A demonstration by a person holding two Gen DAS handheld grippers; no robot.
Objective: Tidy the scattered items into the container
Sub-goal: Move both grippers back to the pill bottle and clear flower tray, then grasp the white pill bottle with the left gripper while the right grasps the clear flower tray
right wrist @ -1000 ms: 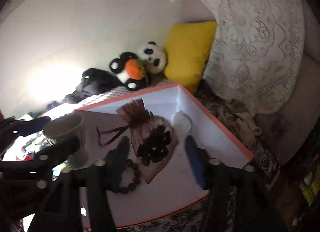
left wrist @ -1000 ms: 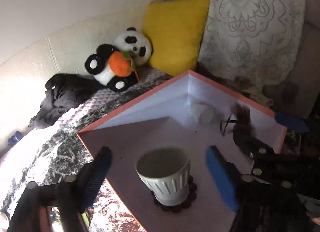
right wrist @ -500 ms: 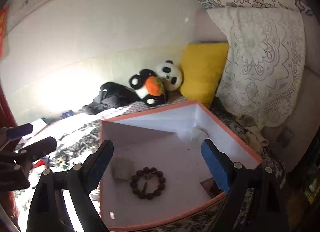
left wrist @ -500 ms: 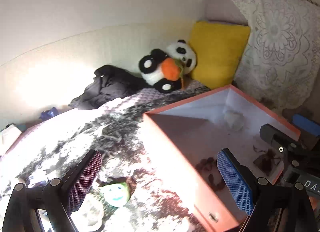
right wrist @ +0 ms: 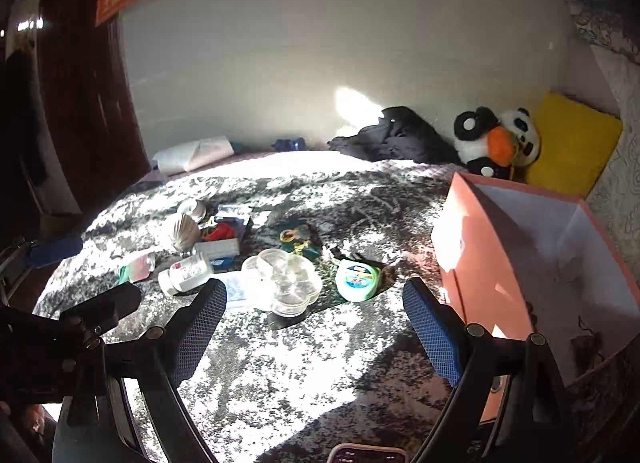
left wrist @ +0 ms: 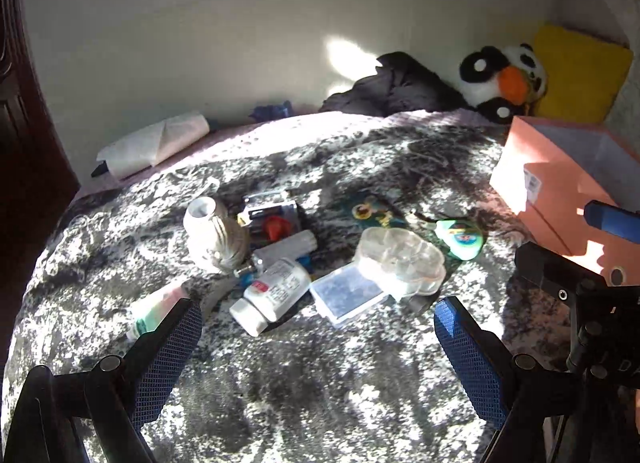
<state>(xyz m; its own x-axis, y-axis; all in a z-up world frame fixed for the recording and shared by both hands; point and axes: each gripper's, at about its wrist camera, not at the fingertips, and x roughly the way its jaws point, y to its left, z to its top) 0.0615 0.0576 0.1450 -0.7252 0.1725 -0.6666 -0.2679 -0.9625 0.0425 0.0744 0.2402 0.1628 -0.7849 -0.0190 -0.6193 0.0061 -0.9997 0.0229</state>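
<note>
Scattered items lie on the grey mottled bedspread: a clear flower-shaped dish [left wrist: 402, 259] [right wrist: 282, 281], a white pill bottle [left wrist: 272, 295] [right wrist: 185, 273], a clear card case [left wrist: 347, 297], a ribbed ceramic vase [left wrist: 214, 235], a green round tin [left wrist: 460, 238] [right wrist: 357, 278] and a tube [left wrist: 154, 309]. The orange box [left wrist: 560, 179] [right wrist: 480, 263] stands at the right. My left gripper [left wrist: 316, 327] is open and empty, just short of the pile. My right gripper [right wrist: 314, 307] is open and empty, near the dish.
A panda plush [left wrist: 500, 79], a yellow cushion [left wrist: 580, 75] and dark clothing [left wrist: 392, 87] lie against the far wall. A rolled paper [left wrist: 156, 143] lies at the back left. A dark wooden door [right wrist: 80, 103] stands at the left.
Both grippers have pulled out of the orange box and swung left over the bedspread. The cup and the mesh pouch stay behind in the box; both grippers are now empty above the pile.
</note>
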